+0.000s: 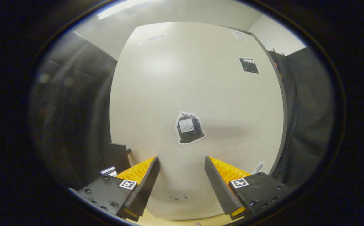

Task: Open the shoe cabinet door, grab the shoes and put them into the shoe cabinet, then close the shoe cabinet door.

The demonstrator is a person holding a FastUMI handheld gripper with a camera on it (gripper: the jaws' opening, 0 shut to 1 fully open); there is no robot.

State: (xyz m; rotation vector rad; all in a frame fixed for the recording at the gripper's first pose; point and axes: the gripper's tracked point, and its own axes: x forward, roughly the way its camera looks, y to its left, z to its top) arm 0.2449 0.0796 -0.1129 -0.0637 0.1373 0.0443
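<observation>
On the left hangs the black cloth wall (72, 103), and a small black handle (119, 153) sticks out at the left edge of the shoe cabinet door (200, 94), just beyond the left fingertip. The gripper (182, 163) has its fingers spread apart and holds nothing. The door stands flat ahead of the fingers, its long axis upright, carrying a trash-bag sticker (189, 128). I judge the next move must go left, toward the handle.
</observation>
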